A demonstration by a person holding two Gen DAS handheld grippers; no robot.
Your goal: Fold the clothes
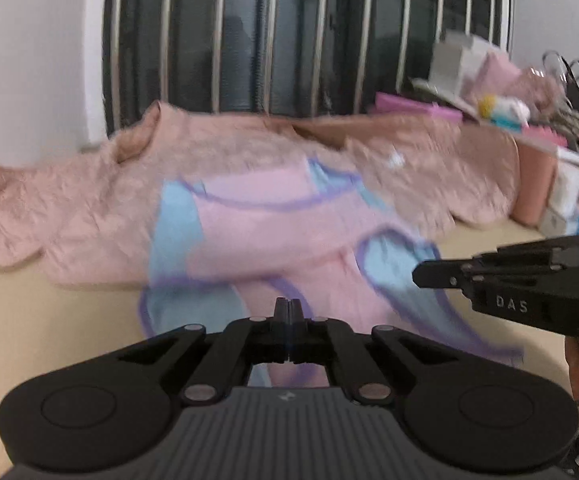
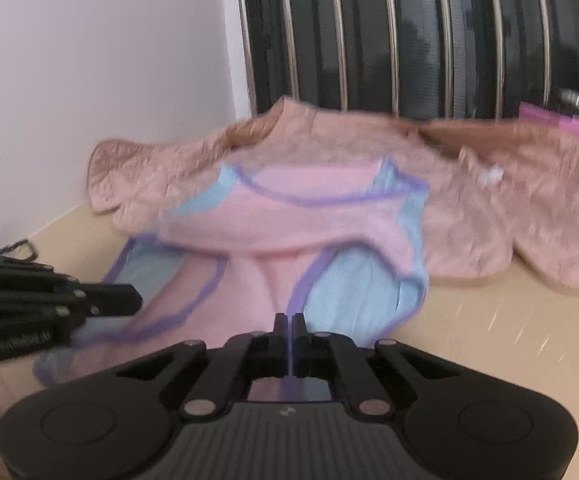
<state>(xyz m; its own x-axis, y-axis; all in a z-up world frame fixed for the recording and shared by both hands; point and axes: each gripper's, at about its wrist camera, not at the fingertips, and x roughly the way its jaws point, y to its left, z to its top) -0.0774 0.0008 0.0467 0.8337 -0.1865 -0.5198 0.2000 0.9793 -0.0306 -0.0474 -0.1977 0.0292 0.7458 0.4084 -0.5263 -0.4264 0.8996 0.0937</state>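
Where the left wrist view is taken, the left gripper (image 1: pixel 288 305) is seen with jaws closed together, nothing visibly held, at the near hem of the pink-and-blue garment (image 1: pixel 273 236), which is spread over a quilted pink jacket (image 1: pixel 89 208) on the beige table (image 1: pixel 29 328). From the right wrist view, the right gripper (image 2: pixel 290 320) is likewise closed at that garment's near edge.

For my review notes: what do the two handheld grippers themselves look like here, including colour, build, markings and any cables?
Both are matte black. The left gripper and right gripper each have two narrow flat fingers on scissor-like linkage arms with silver pivot pins, two round housings at the sides, and a ribbed grey body bearing a small pale logo. Seen side-on from the left wrist, the right gripper shows white lettering "DAS", with a dark cable below it.
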